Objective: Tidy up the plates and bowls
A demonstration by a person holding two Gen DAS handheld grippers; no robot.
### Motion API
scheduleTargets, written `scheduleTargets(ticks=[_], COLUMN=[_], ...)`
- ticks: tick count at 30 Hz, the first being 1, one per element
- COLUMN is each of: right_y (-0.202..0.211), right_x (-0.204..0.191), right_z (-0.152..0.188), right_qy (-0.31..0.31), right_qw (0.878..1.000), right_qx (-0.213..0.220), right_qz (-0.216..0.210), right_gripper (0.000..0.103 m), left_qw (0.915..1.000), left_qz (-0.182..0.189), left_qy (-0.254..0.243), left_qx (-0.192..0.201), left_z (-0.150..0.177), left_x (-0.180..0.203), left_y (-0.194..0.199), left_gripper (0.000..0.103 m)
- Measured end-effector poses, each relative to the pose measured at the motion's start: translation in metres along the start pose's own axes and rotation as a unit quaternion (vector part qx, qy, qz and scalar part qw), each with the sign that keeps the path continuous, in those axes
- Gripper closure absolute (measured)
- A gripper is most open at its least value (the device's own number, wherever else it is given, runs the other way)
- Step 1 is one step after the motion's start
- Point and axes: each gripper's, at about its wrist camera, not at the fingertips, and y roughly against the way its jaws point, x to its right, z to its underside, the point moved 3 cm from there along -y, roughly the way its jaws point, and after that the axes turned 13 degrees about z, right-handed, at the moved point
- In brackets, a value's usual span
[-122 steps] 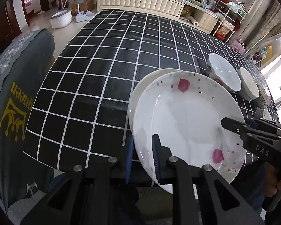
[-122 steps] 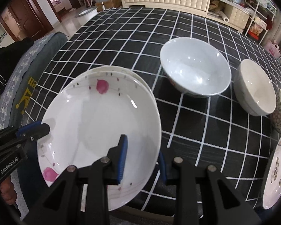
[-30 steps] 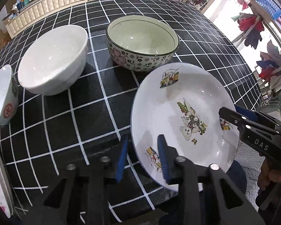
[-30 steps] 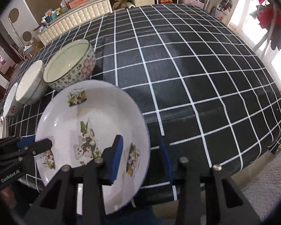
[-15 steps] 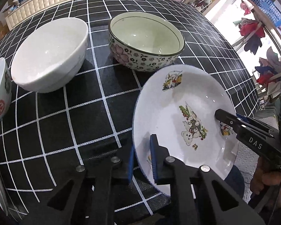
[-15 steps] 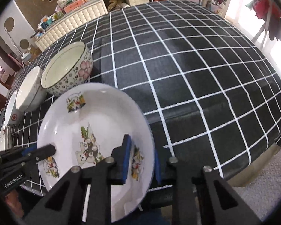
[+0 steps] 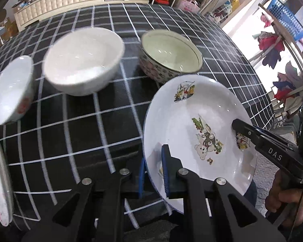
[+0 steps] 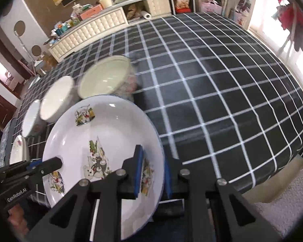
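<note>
White cartoon plate [image 7: 194, 121] pinched by two claws, three bowls [image 7: 81, 60]

A white cartoon-printed plate [image 7: 200, 129] (tilted, blue-rimmed) fills the lower right of the left wrist view, with three bowls [image 7: 82, 60] lined across the upper half.

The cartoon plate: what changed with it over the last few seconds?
Four seconds ago both grippers held a pink-flowered plate. Now the left gripper and right gripper have closed on opposite rims of the white cartoon-printed plate and tilted it. The three bowls stayed put.
</note>
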Motion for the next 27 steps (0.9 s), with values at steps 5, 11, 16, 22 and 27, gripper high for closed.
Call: scheduleTargets(ticks=[5, 11, 16, 22, 27], right_y=[0.010, 0.024, 0.031, 0.031, 0.026], right_x=[-0.042, -0.100, -0.150, -0.207, -0.251], right_z=[-0.002, 0.002, 0.008, 0.017, 0.024], right_qy=[0.017, 0.055, 0.091, 0.132, 0.166], right_qw=[1.000, 0.997, 0.994, 0.988, 0.983], right_qx=[0.005, 0.012, 0.015, 0.012, 0.005], right_qz=[-0.023, -0.047, -0.061, -0.075, -0.081], right_gripper=[0.081, 0.081, 0.081, 0.081, 0.081], left_qw=[0.9997, 0.9979, 0.9943, 0.9894, 0.9856], left_qz=[-0.015, -0.034, -0.050, -0.061, -0.080], left_qy=[0.005, 0.027, 0.051, 0.082, 0.101], left_qx=[0.017, 0.049, 0.079, 0.103, 0.109], left_z=[0.005, 0.017, 0.036, 0.061, 0.084], left_x=[-0.019, -0.054, -0.093, -0.139, -0.171], left_y=[0.032, 0.085, 0.134, 0.178, 0.200], left_gripper=[0.090, 0.090, 0.090, 0.090, 0.090])
